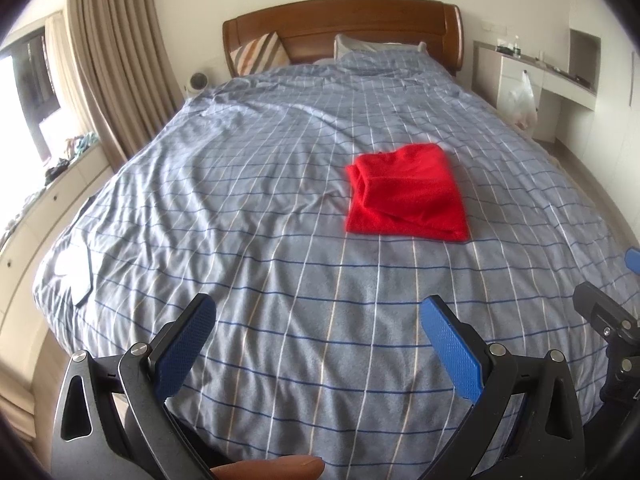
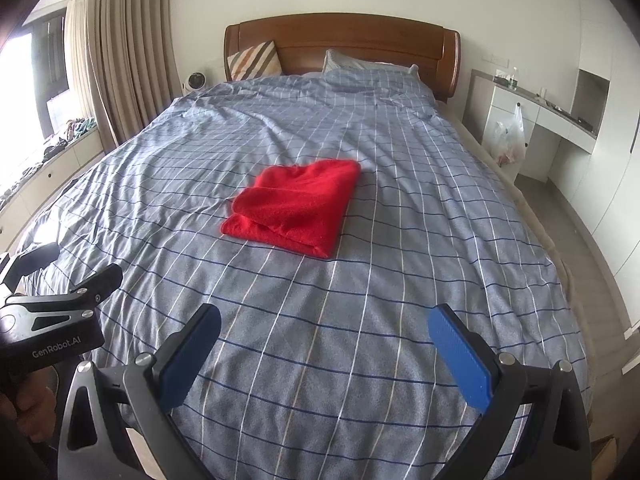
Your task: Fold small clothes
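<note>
Red folded garment (image 1: 406, 192) lies well ahead of both wide-open, empty tools (image 1: 318, 334) (image 2: 325, 346).

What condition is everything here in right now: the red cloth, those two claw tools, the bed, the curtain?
Red garment: folded, lying flat on the duvet, untouched.
Left gripper: open, empty, above the bed.
Right gripper: open, empty, above the bed.
Duvet: spread out, slightly wrinkled.
Curtain: drawn aside.
Plastic bag: hanging from the desk.

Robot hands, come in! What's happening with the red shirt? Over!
Left gripper open, empty. Right gripper open, empty. Red garment folded on the bed, untouched. Nothing in the way.
</note>
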### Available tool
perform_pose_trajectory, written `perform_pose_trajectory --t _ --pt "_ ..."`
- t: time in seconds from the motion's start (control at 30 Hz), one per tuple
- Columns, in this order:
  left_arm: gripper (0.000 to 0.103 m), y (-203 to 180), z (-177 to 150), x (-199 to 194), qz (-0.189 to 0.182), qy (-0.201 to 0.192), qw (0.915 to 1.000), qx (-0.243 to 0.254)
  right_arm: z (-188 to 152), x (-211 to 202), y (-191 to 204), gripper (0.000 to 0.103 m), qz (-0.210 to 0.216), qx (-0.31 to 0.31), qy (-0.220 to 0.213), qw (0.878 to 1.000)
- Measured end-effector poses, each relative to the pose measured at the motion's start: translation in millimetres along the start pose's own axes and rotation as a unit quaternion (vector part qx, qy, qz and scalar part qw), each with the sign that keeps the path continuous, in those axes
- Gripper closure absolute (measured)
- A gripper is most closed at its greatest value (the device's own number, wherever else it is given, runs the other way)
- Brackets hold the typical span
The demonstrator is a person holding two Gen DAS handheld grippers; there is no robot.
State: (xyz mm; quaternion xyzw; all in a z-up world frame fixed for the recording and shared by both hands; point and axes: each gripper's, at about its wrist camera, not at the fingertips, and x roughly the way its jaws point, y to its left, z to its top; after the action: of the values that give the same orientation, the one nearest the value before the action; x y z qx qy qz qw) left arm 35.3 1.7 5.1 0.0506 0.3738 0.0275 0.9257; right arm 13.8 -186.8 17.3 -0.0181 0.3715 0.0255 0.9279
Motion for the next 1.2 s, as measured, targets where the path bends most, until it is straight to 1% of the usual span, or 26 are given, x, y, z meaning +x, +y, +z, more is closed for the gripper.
perform_pose_trajectory --t 0.33,0.57,0.83,1.0,1.2 --pt "0.0 0 3 -7 -0.022 0.006 0.9997 -0.009 5 -16 6 0.001 -0.021 -0.009 -0.002 1.0" --pt "0.0 -4 2 -7 -0.012 0.007 0.9998 -0.01 6 -20 3 0.001 -0.034 -0.011 -0.004 0.999" --pt "0.0 -7 4 -12 -0.023 0.004 0.9997 -0.006 4 -20 0 0.001 -0.033 -0.01 -0.002 0.999" --pt "0.0 -7 5 -15 -0.007 -0.008 0.9999 -0.001 4 -21 0 0.001 -0.043 -0.014 -0.006 0.999" --pt "0.0 -6 6 -16 -0.005 -0.011 0.9999 -0.006 5 -24 0 0.001 -0.04 -0.012 -0.006 0.999"
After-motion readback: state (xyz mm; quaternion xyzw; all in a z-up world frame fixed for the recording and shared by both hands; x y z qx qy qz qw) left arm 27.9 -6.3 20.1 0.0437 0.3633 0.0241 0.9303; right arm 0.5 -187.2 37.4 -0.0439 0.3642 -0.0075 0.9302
